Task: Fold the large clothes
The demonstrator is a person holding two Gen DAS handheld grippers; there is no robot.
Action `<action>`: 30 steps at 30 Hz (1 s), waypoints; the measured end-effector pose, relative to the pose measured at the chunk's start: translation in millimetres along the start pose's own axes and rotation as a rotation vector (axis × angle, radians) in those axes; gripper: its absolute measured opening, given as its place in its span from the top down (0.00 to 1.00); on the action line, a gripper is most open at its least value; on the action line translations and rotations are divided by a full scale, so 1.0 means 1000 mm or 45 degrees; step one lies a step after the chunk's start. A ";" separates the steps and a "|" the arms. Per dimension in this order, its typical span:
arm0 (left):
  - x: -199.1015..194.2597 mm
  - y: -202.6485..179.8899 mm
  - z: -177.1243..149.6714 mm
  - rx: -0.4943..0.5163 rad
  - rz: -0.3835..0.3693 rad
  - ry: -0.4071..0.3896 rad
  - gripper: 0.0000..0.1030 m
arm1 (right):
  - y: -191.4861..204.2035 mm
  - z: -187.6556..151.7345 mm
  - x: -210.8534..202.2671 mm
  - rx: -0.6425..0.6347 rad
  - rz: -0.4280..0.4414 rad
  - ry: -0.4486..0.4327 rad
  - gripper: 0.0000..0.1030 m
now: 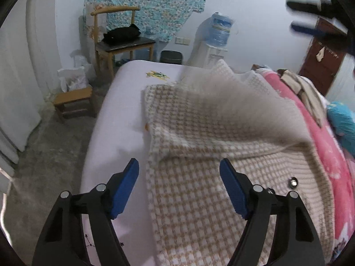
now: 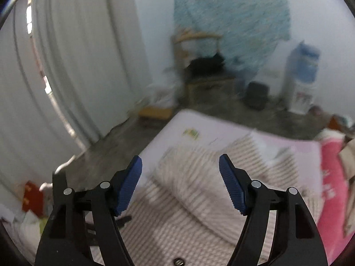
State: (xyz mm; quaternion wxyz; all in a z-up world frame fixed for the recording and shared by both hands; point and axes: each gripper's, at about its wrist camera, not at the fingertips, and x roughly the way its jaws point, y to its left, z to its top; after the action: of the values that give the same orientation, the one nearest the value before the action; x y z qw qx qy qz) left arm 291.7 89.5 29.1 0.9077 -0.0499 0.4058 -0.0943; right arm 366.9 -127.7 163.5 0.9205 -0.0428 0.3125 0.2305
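Observation:
A large beige-and-white checked knit garment (image 1: 199, 155) lies on the white bed (image 1: 119, 115). Its far part is blurred in mid-air, falling over the near part. A metal snap button (image 1: 293, 182) shows on its ribbed edge. My left gripper (image 1: 179, 168) is open and empty, just above the garment's near left edge. My right gripper (image 2: 180, 166) is open and empty, high above the garment (image 2: 188, 190); it also shows blurred at the top right of the left wrist view (image 1: 310, 15).
A pink blanket (image 1: 310, 133) and other clothes lie along the bed's right side. A wooden chair with a black bag (image 1: 122, 35), a small stool (image 1: 73, 102), a bin (image 1: 170, 56) and a water dispenser (image 1: 218, 37) stand beyond the bed.

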 end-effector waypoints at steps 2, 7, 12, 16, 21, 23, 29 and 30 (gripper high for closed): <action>-0.002 0.003 0.003 0.000 -0.044 -0.013 0.29 | -0.021 -0.016 0.003 0.053 -0.001 0.022 0.32; 0.015 0.008 0.029 -0.050 -0.113 -0.027 0.31 | -0.130 -0.064 -0.008 0.344 -0.204 0.088 0.31; 0.073 0.011 0.070 -0.104 -0.047 0.048 0.43 | -0.229 -0.120 -0.027 0.674 -0.368 0.147 0.31; 0.126 0.012 0.091 -0.092 0.048 0.187 0.66 | -0.259 -0.151 -0.033 0.791 -0.386 0.170 0.31; 0.140 -0.002 0.099 0.028 0.133 0.167 0.94 | -0.256 -0.170 -0.039 0.813 -0.385 0.206 0.31; 0.118 -0.009 0.103 0.067 0.152 0.065 0.95 | -0.249 -0.169 -0.041 0.803 -0.390 0.203 0.31; 0.100 -0.006 0.094 0.080 0.262 0.001 0.95 | -0.251 -0.173 -0.038 0.748 -0.415 0.198 0.32; 0.111 -0.001 0.087 0.076 0.281 0.049 0.95 | -0.251 -0.172 -0.034 0.743 -0.419 0.207 0.33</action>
State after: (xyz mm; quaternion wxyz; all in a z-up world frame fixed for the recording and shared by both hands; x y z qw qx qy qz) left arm 429.3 66.5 6.7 0.9058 0.0238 0.4231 -0.0066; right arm 360.4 -402.7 29.3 0.8909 0.1543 0.4265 -0.0243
